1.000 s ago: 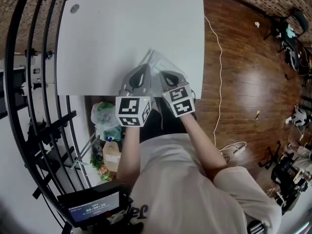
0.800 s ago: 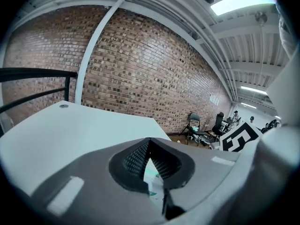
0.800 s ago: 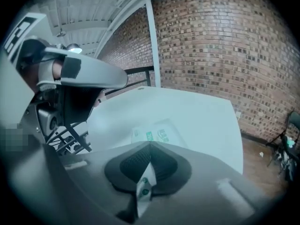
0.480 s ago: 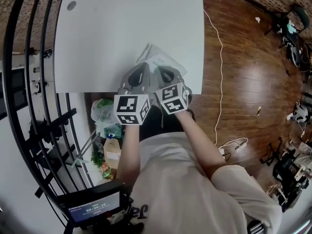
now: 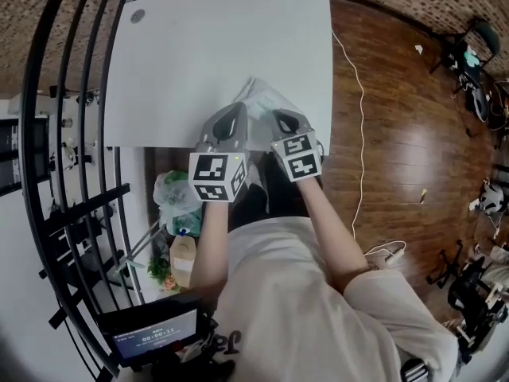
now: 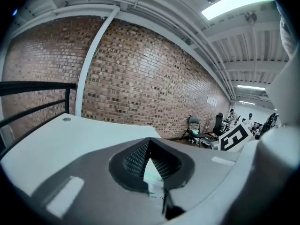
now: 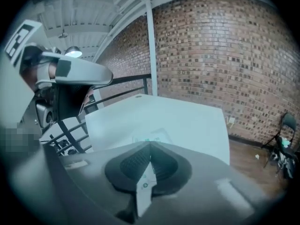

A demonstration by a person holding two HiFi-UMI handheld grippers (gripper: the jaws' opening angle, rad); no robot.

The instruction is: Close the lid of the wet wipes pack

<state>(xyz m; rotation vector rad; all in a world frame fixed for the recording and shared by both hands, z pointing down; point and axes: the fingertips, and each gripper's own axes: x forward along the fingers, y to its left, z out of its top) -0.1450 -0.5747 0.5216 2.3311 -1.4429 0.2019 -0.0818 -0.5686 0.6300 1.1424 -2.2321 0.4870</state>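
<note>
The wet wipes pack (image 5: pixel 261 100), white with green print, lies near the front edge of the white table (image 5: pixel 191 62). Both grippers sit at its near end, side by side. My left gripper (image 5: pixel 238 111) is shut, and a thin white and green bit of the pack (image 6: pixel 153 176) shows between its jaws. My right gripper (image 5: pixel 278 118) is shut too, pinching a white edge of the pack (image 7: pixel 145 184); the rest of the pack (image 7: pixel 151 137) lies flat beyond it. The grippers hide the lid in the head view.
A black railing (image 5: pixel 71 134) runs along the table's left side. Wooden floor (image 5: pixel 398 134) with a white cable (image 5: pixel 359 110) lies to the right. A plastic bag (image 5: pixel 173 193) and a box sit below the table's front edge. Chairs (image 6: pixel 194 125) stand by the brick wall.
The right gripper drifted slightly left, then back right. Both grippers stay shut at the pack's near end, and the pack has barely shifted on the table.
</note>
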